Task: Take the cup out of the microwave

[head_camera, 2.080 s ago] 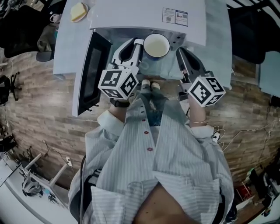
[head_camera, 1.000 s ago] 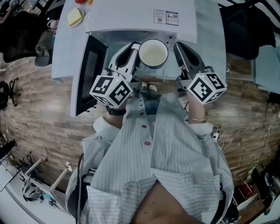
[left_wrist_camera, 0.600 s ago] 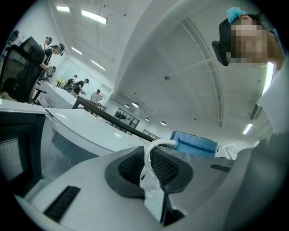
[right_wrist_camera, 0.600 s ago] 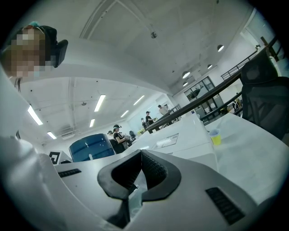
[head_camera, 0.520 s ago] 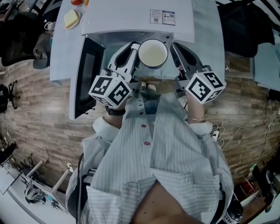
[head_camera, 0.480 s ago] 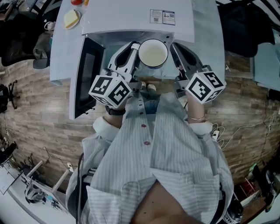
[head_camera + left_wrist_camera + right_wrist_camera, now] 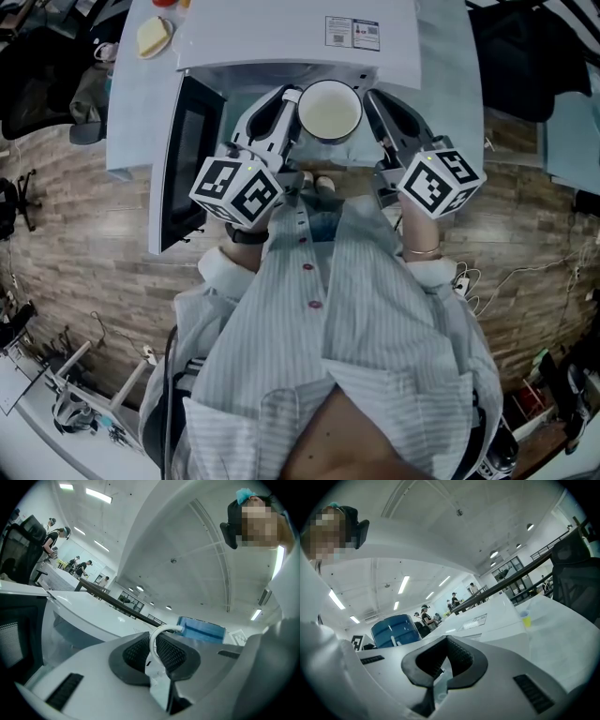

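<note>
Wood-plank floor (image 7: 84,244) beneath everything in the head view. On it, a pale counter (image 7: 141,103) carrying a white microwave (image 7: 291,37). Striped shirt (image 7: 356,356) of the person across the near half of that view.

Microwave door (image 7: 187,159) swung wide open to the left, dark window panel on show.

Left tool (image 7: 289,101) stretched toward the far side ahead of its marker cube (image 7: 236,190). Closed on the white handle (image 7: 161,632) of the cup (image 7: 329,110), the loop pinched between the ribbed pads (image 7: 136,653) in the left gripper view.

Right tool (image 7: 378,111) just right of the cup, ahead of its own marker cube (image 7: 439,183). Jaws a little apart with nothing between them (only a bare gap in the right gripper view). No contact with the cup that can be made out.

Cup upright, blue outside and pale inside. Hanging by its handle at the microwave's open mouth, between the two tools. Cannot tell whether fully clear of the cavity.

Smaller still:
- Printed sticker (image 7: 352,32) on the microwave's top, toward the right.
- Yellowish slice of food (image 7: 155,36) on the counter's far left.
- Tiny yellow paper cup (image 7: 525,618) on a pale surface at the right of the right gripper view.
</note>
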The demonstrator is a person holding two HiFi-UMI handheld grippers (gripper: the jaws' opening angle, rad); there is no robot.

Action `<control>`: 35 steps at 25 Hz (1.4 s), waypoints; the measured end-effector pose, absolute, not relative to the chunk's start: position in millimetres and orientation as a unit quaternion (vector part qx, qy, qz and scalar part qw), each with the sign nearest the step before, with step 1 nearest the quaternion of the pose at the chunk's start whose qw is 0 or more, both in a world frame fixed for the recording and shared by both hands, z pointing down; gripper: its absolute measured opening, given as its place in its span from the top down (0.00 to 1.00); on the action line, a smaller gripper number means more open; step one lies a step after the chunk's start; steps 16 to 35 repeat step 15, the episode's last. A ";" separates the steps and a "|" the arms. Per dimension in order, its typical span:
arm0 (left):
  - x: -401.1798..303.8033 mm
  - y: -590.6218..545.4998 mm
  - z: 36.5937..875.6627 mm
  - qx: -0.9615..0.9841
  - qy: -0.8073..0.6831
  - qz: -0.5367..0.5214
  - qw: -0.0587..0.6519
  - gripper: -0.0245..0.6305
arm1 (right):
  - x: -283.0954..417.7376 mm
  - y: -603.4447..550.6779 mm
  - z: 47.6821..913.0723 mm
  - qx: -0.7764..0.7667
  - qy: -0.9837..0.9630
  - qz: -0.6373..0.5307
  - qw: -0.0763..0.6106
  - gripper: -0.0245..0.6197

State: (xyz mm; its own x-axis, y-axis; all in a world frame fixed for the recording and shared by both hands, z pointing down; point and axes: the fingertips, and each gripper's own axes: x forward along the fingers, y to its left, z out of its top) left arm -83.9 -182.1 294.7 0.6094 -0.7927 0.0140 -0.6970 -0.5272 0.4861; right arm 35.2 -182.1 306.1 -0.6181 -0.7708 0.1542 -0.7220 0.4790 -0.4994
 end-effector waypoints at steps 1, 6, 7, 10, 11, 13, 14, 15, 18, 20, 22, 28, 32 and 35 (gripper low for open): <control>-84.8 -182.1 295.0 0.867 -0.430 -0.104 0.228 0.89 | 34.1 -182.2 306.9 -0.434 0.859 -0.269 0.045 0.91; -90.4 -181.6 295.7 0.866 -0.433 -0.102 0.228 0.89 | 27.3 -183.1 307.4 -0.428 0.861 -0.272 0.043 0.91; -91.5 -181.9 296.0 0.866 -0.434 -0.101 0.228 0.89 | 26.2 -183.9 307.6 -0.428 0.861 -0.272 0.044 0.91; -95.3 -182.4 296.5 0.865 -0.436 -0.098 0.227 0.89 | 23.5 -184.9 306.9 -0.426 0.862 -0.272 0.044 0.91; -96.2 -182.5 296.4 0.865 -0.437 -0.097 0.227 0.89 | 23.5 -184.5 306.4 -0.426 0.862 -0.272 0.044 0.91; -97.4 -183.0 296.2 0.865 -0.436 -0.096 0.227 0.89 | 24.2 -183.1 305.7 -0.427 0.861 -0.271 0.043 0.91; -97.9 -183.2 296.2 0.866 -0.436 -0.096 0.227 0.89 | 24.7 -182.3 305.6 -0.428 0.861 -0.271 0.043 0.91; -98.4 -183.5 296.1 0.866 -0.435 -0.096 0.228 0.89 | 25.2 -181.6 305.7 -0.429 0.860 -0.272 0.042 0.91; -98.4 -183.5 296.1 0.866 -0.435 -0.096 0.228 0.89 | 25.2 -181.6 305.7 -0.429 0.860 -0.272 0.042 0.91; -98.4 -183.5 296.1 0.866 -0.435 -0.096 0.228 0.89 | 25.2 -181.6 305.7 -0.429 0.860 -0.272 0.042 0.91; -98.4 -183.5 296.1 0.866 -0.435 -0.096 0.228 0.89 | 25.2 -181.6 305.7 -0.429 0.860 -0.272 0.042 0.91; -98.4 -183.5 296.1 0.866 -0.435 -0.096 0.228 0.89 | 25.2 -181.6 305.7 -0.429 0.860 -0.272 0.042 0.91; -98.4 -183.5 296.1 0.866 -0.435 -0.096 0.228 0.89 | 25.2 -181.6 305.7 -0.429 0.860 -0.272 0.042 0.91; -98.4 -183.5 296.1 0.866 -0.435 -0.096 0.228 0.89 | 25.2 -181.6 305.7 -0.429 0.860 -0.272 0.042 0.91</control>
